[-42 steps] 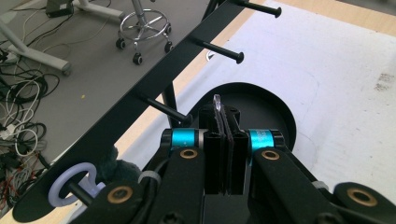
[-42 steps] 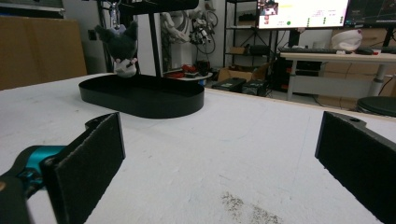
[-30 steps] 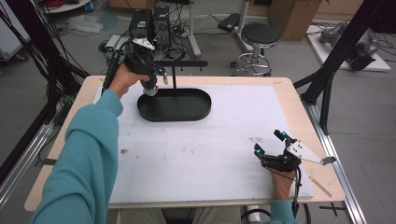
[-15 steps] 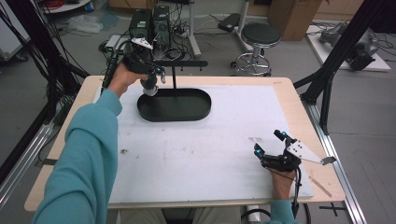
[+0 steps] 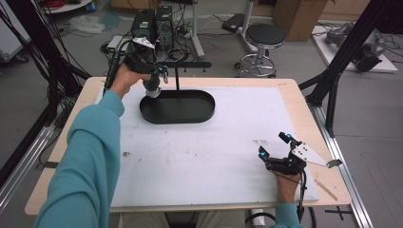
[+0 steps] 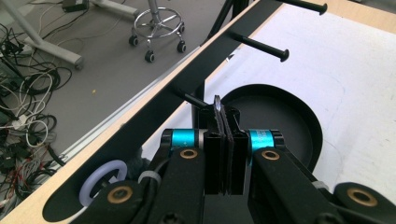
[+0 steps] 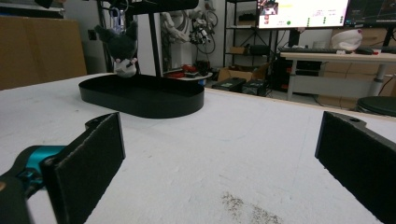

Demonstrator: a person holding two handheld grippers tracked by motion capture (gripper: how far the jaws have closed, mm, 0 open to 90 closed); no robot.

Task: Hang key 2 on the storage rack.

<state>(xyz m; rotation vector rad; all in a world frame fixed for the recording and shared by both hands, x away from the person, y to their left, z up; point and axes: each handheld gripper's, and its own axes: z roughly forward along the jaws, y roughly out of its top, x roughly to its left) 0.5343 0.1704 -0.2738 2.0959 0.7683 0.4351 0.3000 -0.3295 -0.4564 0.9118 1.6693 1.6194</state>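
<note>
Your sleeves (image 5: pixel 81 156) are teal, long, reaching to the wrist on both arms. Left gripper (image 5: pixel 159 76): black body, grey three-cornered plate on top, black cable trailing off behind. Up close, its arms are black with brass-coloured screws (image 6: pixel 189 153) and teal collars (image 6: pixel 184 137) behind flat black pads. Right gripper (image 5: pixel 274 146): same black build, teal tips, grey plate (image 5: pixel 308 154), black cable running back along your wrist.

Lighting even and bright, from overhead — shadows on the white counter (image 5: pixel 204 152) soft and faint. High view slightly soft; right hand-held gripper (image 7: pixel 224 158) pads blurred — close foreground.
</note>
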